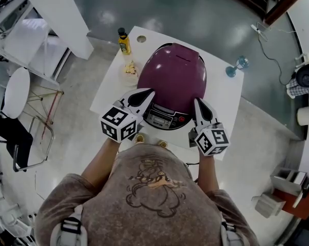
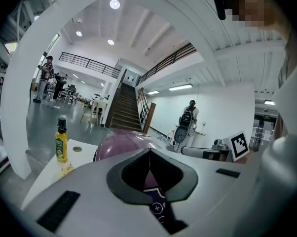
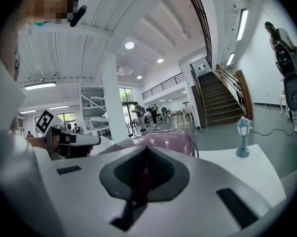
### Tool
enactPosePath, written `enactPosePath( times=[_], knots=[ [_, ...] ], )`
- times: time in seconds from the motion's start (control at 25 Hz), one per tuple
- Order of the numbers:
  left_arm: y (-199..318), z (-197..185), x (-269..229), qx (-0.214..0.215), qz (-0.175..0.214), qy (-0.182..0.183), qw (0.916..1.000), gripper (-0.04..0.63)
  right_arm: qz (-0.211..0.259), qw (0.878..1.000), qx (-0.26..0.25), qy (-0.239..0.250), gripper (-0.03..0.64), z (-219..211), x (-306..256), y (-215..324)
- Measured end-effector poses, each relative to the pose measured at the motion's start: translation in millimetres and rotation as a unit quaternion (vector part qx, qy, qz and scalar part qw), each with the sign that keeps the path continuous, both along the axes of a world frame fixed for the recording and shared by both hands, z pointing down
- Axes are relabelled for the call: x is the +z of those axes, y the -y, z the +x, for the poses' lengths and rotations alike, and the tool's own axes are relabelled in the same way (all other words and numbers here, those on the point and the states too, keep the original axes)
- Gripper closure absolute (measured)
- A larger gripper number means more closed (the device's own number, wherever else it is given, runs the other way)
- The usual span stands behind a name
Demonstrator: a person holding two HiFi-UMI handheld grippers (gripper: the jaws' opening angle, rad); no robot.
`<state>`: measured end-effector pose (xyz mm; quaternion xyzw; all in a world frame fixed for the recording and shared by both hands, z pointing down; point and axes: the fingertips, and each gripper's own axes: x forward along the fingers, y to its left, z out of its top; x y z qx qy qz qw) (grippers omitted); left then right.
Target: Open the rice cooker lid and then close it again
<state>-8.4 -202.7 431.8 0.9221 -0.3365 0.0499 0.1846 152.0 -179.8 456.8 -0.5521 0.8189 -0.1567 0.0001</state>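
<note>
A purple rice cooker (image 1: 177,78) stands on the white table (image 1: 224,94) with its lid down and its control panel (image 1: 165,118) facing me. My left gripper (image 1: 147,94) lies against the cooker's front left, beside the panel, with its jaws shut and nothing between them. My right gripper (image 1: 198,104) sits at the front right of the cooker, also shut and empty. In the left gripper view the purple dome (image 2: 116,144) rises just past the closed tips (image 2: 149,151). The right gripper view shows the lid (image 3: 168,141) beyond its closed tips (image 3: 147,148).
A yellow oil bottle (image 1: 123,41) and a small pale scrap (image 1: 130,68) are at the table's far left, near a round hole (image 1: 141,38). A small blue lamp (image 1: 240,64) stands at the far right. A chair (image 1: 16,94) is on the floor to the left.
</note>
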Motion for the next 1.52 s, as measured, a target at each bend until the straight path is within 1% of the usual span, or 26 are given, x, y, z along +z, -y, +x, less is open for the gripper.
enactPosePath(
  times=[0.28, 0.6, 0.8, 1.12, 1.36, 1.52],
  knots=[
    [-12.0, 5.5, 8.7, 0.025, -0.023, 0.017, 0.9993, 0.574, 0.002, 1.0, -0.01, 0.004, 0.615, -1.3, -1.0, 3.6],
    [-20.8, 7.1, 16.5, 0.035, -0.033, 0.038, 0.9981, 0.574, 0.002, 1.0, -0.02, 0.002, 0.614, -2.5, -1.4, 4.9],
    [-26.9, 10.4, 27.5, 0.044, -0.046, 0.06, 0.9962, 0.574, -0.001, 1.0, -0.026, 0.001, 0.615, -3.9, 0.8, 4.5],
    [-27.2, 11.8, 31.2, 0.044, -0.055, 0.072, 0.9949, 0.574, -0.003, 0.999, -0.034, -0.001, 0.615, -6.8, 1.2, 3.5],
    [-28.5, 14.9, 34.3, 0.046, -0.05, 0.101, 0.9925, 0.574, -0.004, 0.999, -0.035, -0.001, 0.615, -6.9, 1.3, 3.8],
    [-29.5, 14.2, 34.1, 0.049, -0.061, 0.096, 0.9923, 0.575, -0.005, 0.999, -0.037, -0.001, 0.615, -7.4, 0.7, 3.0]
  ],
)
